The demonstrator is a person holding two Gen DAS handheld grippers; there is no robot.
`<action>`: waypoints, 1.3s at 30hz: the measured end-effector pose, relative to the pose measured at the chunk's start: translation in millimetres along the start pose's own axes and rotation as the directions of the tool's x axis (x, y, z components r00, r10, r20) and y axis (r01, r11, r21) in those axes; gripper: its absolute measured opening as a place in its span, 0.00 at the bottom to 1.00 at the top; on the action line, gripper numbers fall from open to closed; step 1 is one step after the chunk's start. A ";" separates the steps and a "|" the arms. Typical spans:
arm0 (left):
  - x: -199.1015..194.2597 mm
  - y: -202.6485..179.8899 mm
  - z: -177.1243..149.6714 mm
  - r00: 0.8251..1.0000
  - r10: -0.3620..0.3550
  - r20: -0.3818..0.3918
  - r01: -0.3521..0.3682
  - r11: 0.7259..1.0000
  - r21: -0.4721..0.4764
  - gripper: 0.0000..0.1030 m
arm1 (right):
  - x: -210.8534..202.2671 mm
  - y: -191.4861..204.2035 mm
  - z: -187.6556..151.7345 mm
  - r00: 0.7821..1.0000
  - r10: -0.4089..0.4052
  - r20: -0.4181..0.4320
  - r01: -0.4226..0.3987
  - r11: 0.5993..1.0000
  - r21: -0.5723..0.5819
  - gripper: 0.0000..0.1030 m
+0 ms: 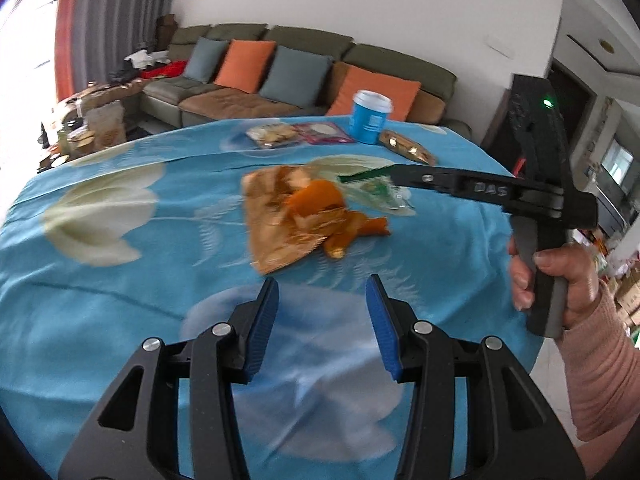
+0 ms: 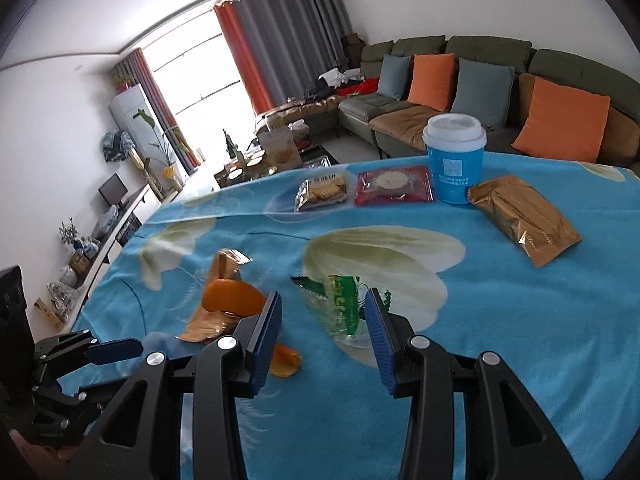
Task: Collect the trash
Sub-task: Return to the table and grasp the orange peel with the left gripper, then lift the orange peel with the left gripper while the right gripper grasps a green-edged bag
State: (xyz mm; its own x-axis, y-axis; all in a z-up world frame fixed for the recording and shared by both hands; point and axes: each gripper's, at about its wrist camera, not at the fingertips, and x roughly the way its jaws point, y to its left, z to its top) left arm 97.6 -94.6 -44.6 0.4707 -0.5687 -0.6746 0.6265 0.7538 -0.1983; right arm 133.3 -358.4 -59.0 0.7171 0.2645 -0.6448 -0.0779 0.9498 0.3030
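A pile of trash lies mid-table on the blue flowered cloth (image 1: 100, 320): a torn gold wrapper (image 1: 272, 224), orange peel (image 1: 320, 202) on top of it, and a clear wrapper with green print (image 1: 386, 192) beside it. My left gripper (image 1: 324, 300) is open and empty, just short of the gold wrapper. My right gripper (image 1: 348, 178), held by a hand (image 1: 560, 280), comes in from the right above the clear wrapper. In the right wrist view my right gripper (image 2: 324, 308) is open. The clear wrapper (image 2: 344, 308) shows between its fingers, apparently lying on the cloth; the pads do not press it. The orange peel (image 2: 232, 300) lies to its left.
At the table's far side stand a blue cup with a white lid (image 2: 454, 160), a sealed gold packet (image 2: 520, 220), a red packet (image 2: 394, 186) and a cracker packet (image 2: 322, 194). My left gripper (image 2: 132, 348) is at lower left. A sofa (image 2: 480, 92) lies beyond the table.
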 end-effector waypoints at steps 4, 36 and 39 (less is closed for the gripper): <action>24.7 -7.7 6.6 0.997 -0.044 -0.055 0.044 0.999 -0.009 0.42 | 6.3 -4.0 1.1 1.000 0.002 -0.011 -0.002 1.000 -0.006 0.40; 33.0 -4.3 10.7 0.994 -0.083 -0.076 0.075 0.991 -0.108 0.11 | -12.0 5.0 2.5 0.997 0.073 0.010 -0.073 0.996 -0.044 0.09; 17.2 -0.8 5.8 0.994 -0.091 -0.055 0.084 0.990 -0.113 0.11 | -20.7 11.7 1.0 0.996 0.088 0.026 -0.087 0.995 -0.047 0.09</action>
State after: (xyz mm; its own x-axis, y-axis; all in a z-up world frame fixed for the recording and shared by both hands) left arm 108.8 -106.9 -52.0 0.3773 -0.6158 -0.6917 0.5895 0.7358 -0.3334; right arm 118.3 -353.0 -41.3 0.7252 0.3429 -0.5971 -0.1727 0.9301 0.3243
